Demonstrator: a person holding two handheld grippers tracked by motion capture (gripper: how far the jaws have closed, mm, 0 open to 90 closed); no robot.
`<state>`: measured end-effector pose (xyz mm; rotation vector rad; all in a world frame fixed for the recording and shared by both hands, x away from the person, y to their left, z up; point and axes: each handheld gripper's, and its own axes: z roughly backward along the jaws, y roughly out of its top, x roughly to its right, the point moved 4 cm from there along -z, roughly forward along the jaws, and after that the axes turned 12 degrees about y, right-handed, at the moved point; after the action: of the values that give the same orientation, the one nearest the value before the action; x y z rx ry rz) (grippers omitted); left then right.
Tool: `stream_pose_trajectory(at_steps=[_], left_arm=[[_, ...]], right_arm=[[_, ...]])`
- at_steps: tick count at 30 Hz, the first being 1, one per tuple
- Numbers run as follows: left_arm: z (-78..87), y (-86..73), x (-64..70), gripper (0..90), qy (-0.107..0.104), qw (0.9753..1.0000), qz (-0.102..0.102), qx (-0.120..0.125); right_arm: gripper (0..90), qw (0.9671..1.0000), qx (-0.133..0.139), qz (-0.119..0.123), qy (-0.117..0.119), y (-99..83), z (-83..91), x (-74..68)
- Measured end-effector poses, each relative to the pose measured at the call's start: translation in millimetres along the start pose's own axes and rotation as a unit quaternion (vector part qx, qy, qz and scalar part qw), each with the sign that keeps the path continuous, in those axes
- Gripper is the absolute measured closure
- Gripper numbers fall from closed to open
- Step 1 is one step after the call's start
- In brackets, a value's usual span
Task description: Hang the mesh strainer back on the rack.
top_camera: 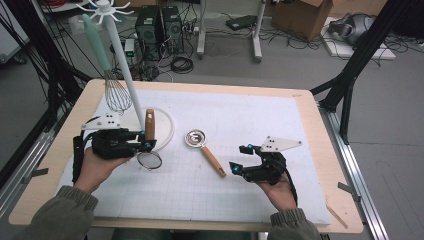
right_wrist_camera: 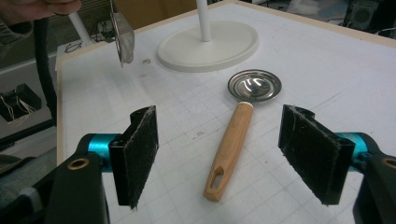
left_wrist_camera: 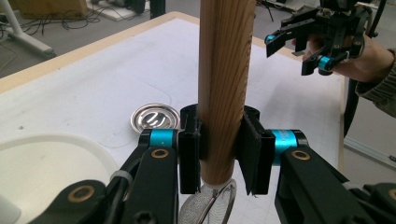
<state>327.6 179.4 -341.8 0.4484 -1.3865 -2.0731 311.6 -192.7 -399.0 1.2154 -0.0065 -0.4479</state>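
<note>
White gridded mat (top_camera: 240, 115) on wooden table; at left, whisk (top_camera: 116, 92) hanging from white stand (top_camera: 122, 60) (round base beside); left gripper (top_camera: 145, 141) clamped on wooden handle of mesh strainer (top_camera: 149, 159), held upright off mat; centre, steel ladle (top_camera: 202, 145) lying flat; right gripper (top_camera: 239, 159) agape, near ladle handle.

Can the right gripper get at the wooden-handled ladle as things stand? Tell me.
Probably yes: the right gripper is open, the ladle lies flat ahead between its jaws, and nothing stands between them.
</note>
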Motion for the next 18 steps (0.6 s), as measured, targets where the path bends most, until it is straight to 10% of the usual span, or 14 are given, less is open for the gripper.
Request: stream_pose_trajectory(at_steps=[18], left_arm=[[14.7, 18.9, -16.0, 71.1, 0.015, 0.9996, 0.011, 0.022]], right_arm=[[25.8, 1.0, -0.001, -0.003, -0.007, -2.4, 0.7, 2.7]])
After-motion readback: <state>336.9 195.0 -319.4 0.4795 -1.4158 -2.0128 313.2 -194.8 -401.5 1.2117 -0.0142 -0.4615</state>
